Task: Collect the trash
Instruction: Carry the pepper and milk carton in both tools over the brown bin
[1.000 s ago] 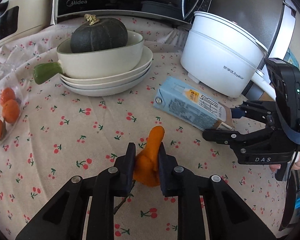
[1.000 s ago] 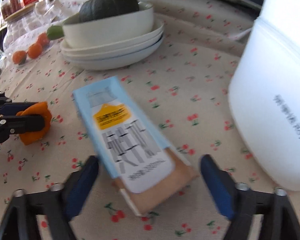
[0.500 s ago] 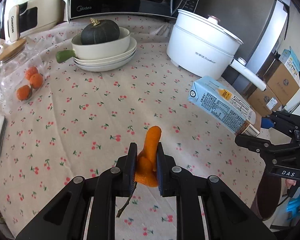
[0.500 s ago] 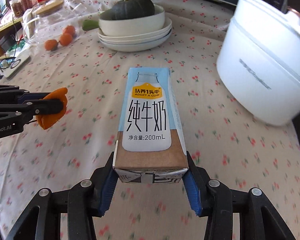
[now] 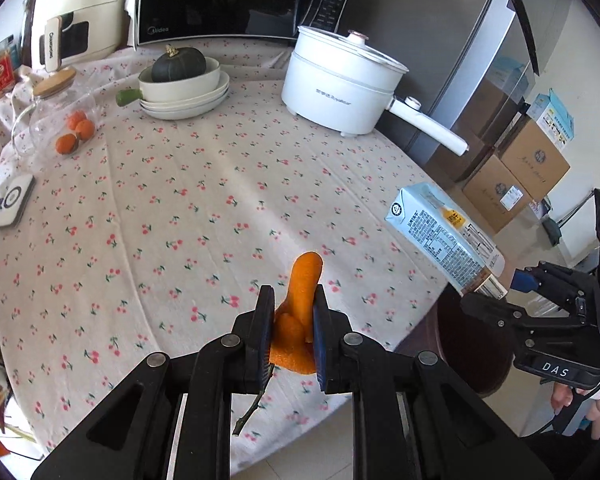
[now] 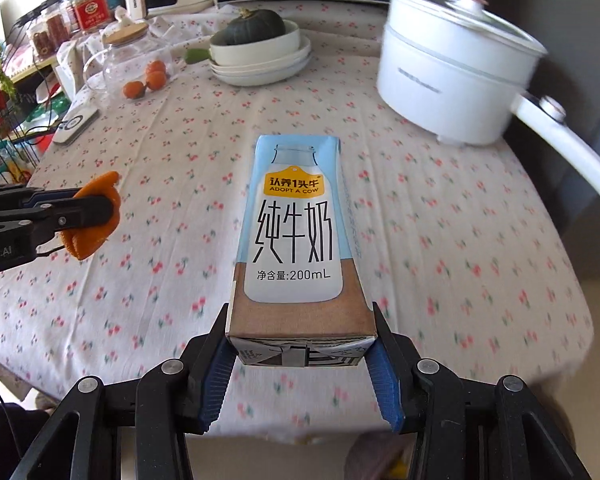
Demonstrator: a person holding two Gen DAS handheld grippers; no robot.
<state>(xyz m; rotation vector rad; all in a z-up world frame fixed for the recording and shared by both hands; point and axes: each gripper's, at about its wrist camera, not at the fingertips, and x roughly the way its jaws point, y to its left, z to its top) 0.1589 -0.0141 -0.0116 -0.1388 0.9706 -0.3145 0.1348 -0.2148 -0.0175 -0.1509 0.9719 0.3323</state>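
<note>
The left gripper [image 5: 290, 320] is clamped on an orange peel [image 5: 298, 308] (possibly with a stem). The right gripper [image 6: 300, 354] pinches a milk carton [image 6: 296, 240] above the table [image 6: 440, 240].

Left wrist cam sits right behind the left gripper [image 5: 291, 322], up above the near edge of the table [image 5: 172, 208], looking down and across toward the microwave [image 5: 220, 0] at the back. Right wrist cam rides behind the right gripper [image 6: 300, 354] at that same near edge, a bit further right, facing the same way. Both catch the cherry-print cloth, the white pot [image 5: 340, 84] [image 6: 456, 76], the squash bowl [image 5: 184, 80] [image 6: 260, 46], plus each other's gripper off to the side
</note>
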